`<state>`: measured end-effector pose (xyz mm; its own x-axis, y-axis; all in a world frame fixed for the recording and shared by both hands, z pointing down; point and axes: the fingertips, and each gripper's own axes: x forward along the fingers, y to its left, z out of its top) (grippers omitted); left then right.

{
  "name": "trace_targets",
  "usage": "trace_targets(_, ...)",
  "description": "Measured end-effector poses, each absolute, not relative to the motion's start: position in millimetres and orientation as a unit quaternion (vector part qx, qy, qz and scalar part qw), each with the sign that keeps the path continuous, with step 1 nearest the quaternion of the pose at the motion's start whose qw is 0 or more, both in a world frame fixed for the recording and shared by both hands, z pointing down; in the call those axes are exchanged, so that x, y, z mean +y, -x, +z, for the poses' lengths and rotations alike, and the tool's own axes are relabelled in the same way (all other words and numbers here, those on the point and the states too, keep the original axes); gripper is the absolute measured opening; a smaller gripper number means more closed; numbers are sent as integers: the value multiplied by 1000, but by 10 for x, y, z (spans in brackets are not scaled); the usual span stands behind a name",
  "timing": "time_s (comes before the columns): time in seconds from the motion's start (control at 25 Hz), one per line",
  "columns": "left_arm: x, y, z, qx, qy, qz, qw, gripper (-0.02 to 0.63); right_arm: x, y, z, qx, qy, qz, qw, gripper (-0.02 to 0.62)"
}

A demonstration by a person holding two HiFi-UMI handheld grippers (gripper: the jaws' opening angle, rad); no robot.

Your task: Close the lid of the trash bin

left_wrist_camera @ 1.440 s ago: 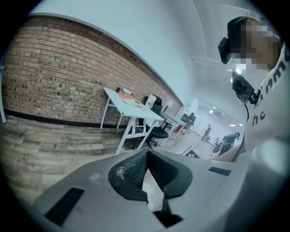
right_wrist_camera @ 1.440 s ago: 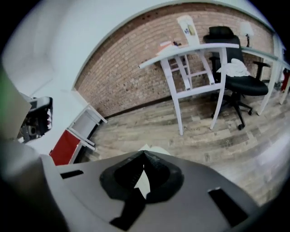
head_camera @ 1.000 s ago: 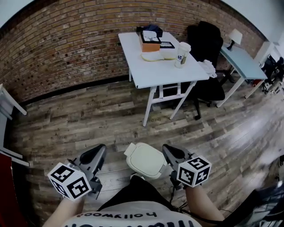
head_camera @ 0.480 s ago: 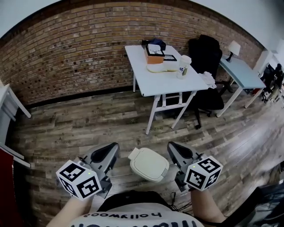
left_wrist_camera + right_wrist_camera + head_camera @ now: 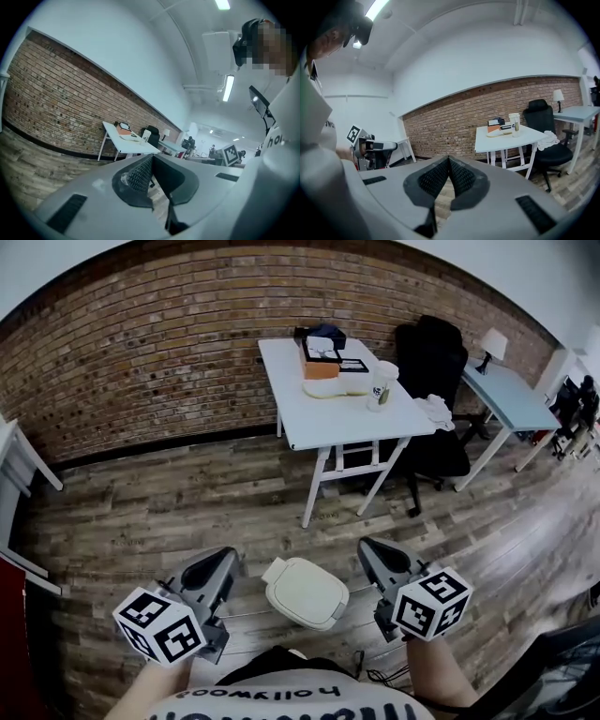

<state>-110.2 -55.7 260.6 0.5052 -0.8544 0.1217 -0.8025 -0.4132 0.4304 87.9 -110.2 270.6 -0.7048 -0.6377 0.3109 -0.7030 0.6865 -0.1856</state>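
Note:
The small trash bin (image 5: 305,592) stands on the wood floor just in front of the person, and its cream lid lies flat down over it. My left gripper (image 5: 223,560) hovers to the bin's left and my right gripper (image 5: 371,547) to its right. Neither touches the bin. Both point away from the person, level with the lid. In the left gripper view my left gripper (image 5: 151,158) has its jaws together with nothing between them. The right gripper (image 5: 449,159) looks the same in its own view. The bin does not show in either gripper view.
A white table (image 5: 315,415) with an orange box, a cup and a shoe stands beyond the bin. A black office chair (image 5: 436,362) and a pale blue desk (image 5: 511,381) are at the right, a brick wall (image 5: 141,362) behind. Cables (image 5: 384,676) lie by the person's right side.
The right gripper, close against the lid's edge a second ago, now sits a little apart from it. The left gripper has barely moved. The lid lies flat throughout.

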Motion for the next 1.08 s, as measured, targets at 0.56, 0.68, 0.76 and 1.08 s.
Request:
trace_targets(0.56,-772,1037,2642,-491,-841,-49,222,8,-1291,-1046,2714,-907,-380,117,140,7)
trace_targets(0.68,-817,1050,2634,-496,-839,-48,218,8,-1329,-1081,2726,-905,-384,118,143,7)
trace_targets(0.76,-831,1056,2653,-502,-836,-47,217,8,-1352,-1092,2744,-904,-384,117,144,7)
trace_targets(1.08,-851,1039,2665,-508,-832,-44,218,8,-1383,-1097,2779,-905,-380,114,157,7)
